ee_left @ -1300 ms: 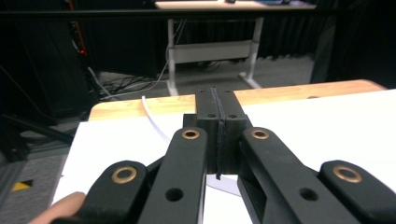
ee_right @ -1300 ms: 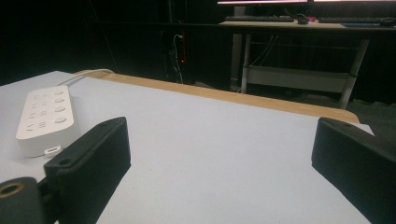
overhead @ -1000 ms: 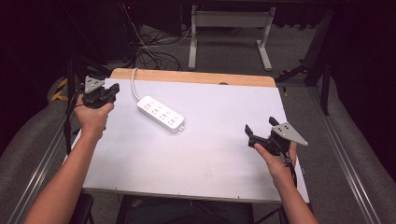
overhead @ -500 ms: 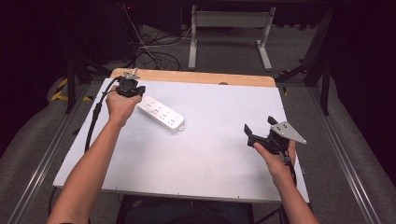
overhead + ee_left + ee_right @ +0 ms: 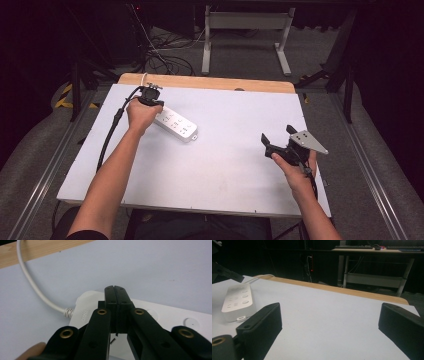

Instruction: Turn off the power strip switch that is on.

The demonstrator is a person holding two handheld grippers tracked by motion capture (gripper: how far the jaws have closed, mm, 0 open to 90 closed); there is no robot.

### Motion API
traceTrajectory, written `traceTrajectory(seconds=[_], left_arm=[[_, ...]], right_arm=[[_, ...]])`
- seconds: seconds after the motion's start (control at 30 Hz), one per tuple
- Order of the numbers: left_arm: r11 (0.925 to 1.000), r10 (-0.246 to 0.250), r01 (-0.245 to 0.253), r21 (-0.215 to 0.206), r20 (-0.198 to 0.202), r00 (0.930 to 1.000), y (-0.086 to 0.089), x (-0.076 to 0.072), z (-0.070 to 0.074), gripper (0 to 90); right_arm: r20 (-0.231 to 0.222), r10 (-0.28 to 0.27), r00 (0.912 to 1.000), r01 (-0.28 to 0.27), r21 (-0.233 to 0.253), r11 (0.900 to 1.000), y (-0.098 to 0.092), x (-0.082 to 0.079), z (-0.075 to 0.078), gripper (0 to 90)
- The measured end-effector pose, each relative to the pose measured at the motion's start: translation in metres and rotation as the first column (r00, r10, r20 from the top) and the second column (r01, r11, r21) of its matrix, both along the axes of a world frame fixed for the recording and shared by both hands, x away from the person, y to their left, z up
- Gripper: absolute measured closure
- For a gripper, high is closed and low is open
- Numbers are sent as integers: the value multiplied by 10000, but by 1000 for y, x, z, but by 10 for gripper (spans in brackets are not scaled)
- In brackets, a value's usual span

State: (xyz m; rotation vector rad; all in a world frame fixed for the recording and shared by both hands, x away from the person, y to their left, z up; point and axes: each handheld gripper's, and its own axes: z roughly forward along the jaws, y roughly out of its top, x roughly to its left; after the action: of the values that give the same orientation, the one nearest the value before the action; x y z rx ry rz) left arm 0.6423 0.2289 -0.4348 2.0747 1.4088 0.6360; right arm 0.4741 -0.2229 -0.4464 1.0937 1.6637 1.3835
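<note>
A white power strip (image 5: 176, 123) lies at an angle on the white table (image 5: 225, 170), left of centre, and its white cable (image 5: 144, 79) runs off the far edge. My left gripper (image 5: 150, 98) hangs over the strip's cable end. In the left gripper view its jaws are pressed together (image 5: 115, 291) with nothing between them, just above the strip (image 5: 175, 317) where the cable (image 5: 32, 282) enters. My right gripper (image 5: 277, 136) is held above the table's right side, open and empty. In the right gripper view (image 5: 329, 325) the strip (image 5: 237, 301) lies far off to the left.
The table's far edge is a bare wooden strip (image 5: 210, 82). Behind it on the floor stand a metal frame (image 5: 245, 22) and loose cables (image 5: 165, 57). Grey rails (image 5: 60, 150) run along both sides of the table. A black cable (image 5: 112, 130) trails from my left gripper.
My left hand has swung from the table's left edge inward and forward, so its gripper now stands over the power strip's cable end. The right gripper has barely moved.
</note>
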Motion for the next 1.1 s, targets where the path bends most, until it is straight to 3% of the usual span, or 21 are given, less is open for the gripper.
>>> traceTrajectory(seconds=[0.2, 0.37, 0.63, 0.9, 1.0, 1.1], left_arm=[[10000, 4, -4, -76, -62, 10000, -1, 3, -5, 899], [9995, 151, -144, 291, -227, 9996, -1, 5, -11, 899], [10000, 3, -3, -44, -63, 10000, -3, 5, -9, 899], [9999, 68, -66, 134, -128, 9999, -8, 5, -14, 900], [9982, 188, -188, 565, 4, 9998, -9, 3, -15, 900], [9992, 268, -266, 295, -49, 9996, -7, 2, -15, 900]], right_arm=[[7, 18, 10000, -18, -11, 10000, 0, -1, 0, 54], [-111, 103, 9999, -104, -108, 9999, 2, 0, -1, 56], [-129, 33, 9999, -33, -22, 10000, 1, 0, -1, 52], [-151, 47, 9999, -48, -49, 10000, 2, -1, -1, 52], [-133, 33, 9999, -33, -10, 10000, 1, -1, 0, 52], [-156, 31, 9999, -31, -23, 10000, 2, -1, -1, 51]])
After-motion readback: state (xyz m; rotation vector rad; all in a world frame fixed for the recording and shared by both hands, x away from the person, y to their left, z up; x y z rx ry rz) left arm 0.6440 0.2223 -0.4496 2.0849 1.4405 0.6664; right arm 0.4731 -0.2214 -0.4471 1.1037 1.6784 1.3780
